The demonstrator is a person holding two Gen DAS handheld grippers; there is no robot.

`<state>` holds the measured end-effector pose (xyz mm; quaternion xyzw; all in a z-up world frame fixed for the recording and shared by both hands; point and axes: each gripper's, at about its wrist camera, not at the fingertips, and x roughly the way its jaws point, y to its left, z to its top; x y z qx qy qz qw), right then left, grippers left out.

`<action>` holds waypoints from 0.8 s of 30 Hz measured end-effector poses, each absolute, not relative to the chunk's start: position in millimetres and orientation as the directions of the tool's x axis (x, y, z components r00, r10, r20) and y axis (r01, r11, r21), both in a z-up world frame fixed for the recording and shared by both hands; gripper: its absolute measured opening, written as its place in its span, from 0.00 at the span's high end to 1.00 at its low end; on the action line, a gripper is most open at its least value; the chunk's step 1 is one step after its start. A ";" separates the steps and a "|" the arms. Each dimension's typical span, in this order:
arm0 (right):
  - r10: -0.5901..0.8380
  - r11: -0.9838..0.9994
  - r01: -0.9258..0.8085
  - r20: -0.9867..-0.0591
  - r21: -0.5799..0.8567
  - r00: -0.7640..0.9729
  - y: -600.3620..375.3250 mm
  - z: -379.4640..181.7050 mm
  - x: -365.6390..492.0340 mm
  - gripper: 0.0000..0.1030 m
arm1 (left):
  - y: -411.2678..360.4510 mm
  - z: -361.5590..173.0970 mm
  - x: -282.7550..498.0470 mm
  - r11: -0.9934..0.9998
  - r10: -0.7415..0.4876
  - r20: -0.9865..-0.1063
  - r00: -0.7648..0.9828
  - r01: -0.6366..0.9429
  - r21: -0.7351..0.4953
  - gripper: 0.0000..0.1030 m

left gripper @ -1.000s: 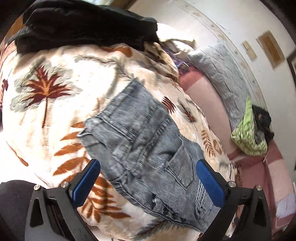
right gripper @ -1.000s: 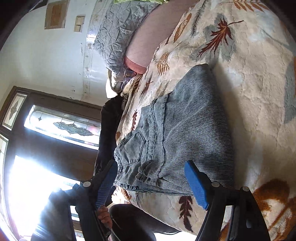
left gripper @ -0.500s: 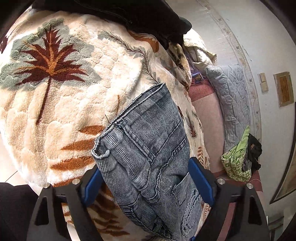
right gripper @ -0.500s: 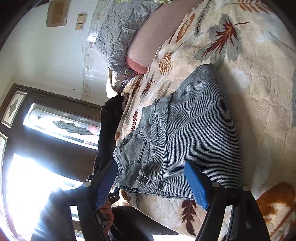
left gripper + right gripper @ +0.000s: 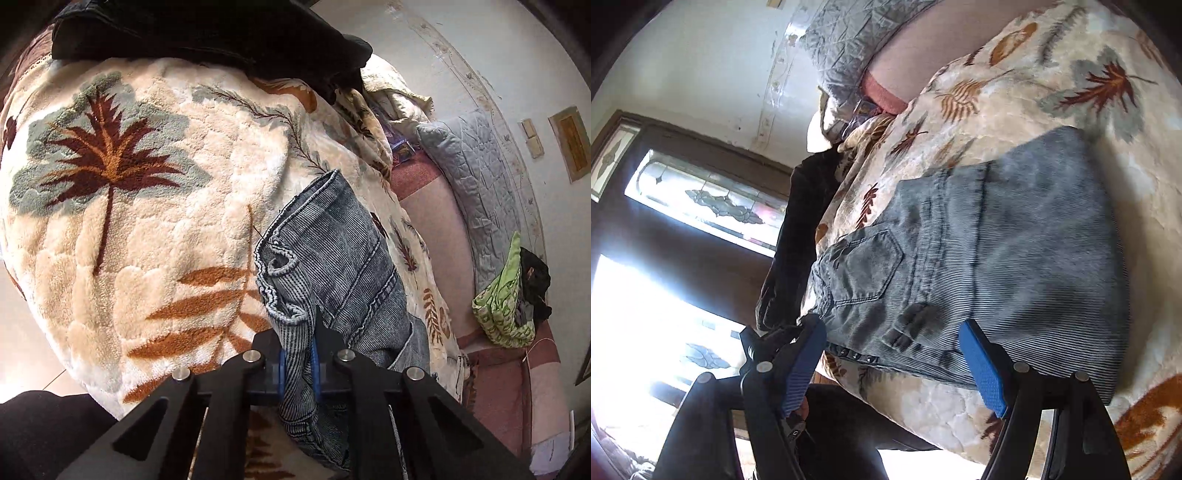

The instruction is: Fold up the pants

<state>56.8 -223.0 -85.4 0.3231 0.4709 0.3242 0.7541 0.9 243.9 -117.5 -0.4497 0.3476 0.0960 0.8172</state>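
Observation:
Folded grey-blue jeans (image 5: pixel 332 266) lie on a cream blanket with a palm-leaf print (image 5: pixel 147 221). My left gripper (image 5: pixel 298 360) is shut on the waistband corner of the jeans, and the denim bunches up between its blue pads. In the right wrist view the same jeans (image 5: pixel 1015 251) lie flat with a back pocket showing. My right gripper (image 5: pixel 895 363) stands open at the near edge of the jeans, its blue pads (image 5: pixel 982 369) apart on either side of the cloth and not pressing on it.
A black garment (image 5: pixel 207 33) lies at the far end of the blanket. A grey quilted pillow (image 5: pixel 476 173) and a green bag (image 5: pixel 506 314) sit on the pink bedding (image 5: pixel 436 221) to the right. A bright window and dark door frame (image 5: pixel 683 240) fill the left of the right wrist view.
My left gripper has moved in onto the waistband corner and shut on it, gathering the denim. My right gripper stayed open and drew back a little, so more of the jeans shows.

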 end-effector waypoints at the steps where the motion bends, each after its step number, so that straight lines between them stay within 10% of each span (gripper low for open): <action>1: 0.791 0.595 -0.214 -0.518 0.775 0.325 -209.0 -75.0 63.8 0.25 | 243.4 -117.2 1.0 0.586 -0.151 -0.653 0.742 -0.465 -0.664 0.90; 8: 0.742 0.656 -0.348 -0.657 0.670 0.133 -75.6 -34.2 138.6 0.25 | 247.5 -119.5 1.6 0.585 -0.170 -0.636 0.752 -0.443 -0.680 0.90; 15: 0.705 0.704 -0.086 -0.709 0.705 -0.039 1.0 -138.9 184.5 0.24 | 251.8 -123.4 -0.2 0.599 -0.191 -0.637 0.747 -0.426 -0.678 0.90; 24: 0.631 0.703 -0.391 -0.775 0.594 -0.043 80.4 -42.0 213.7 0.21 | 249.2 -123.7 2.8 0.612 -0.174 -0.650 0.740 -0.436 -0.660 0.90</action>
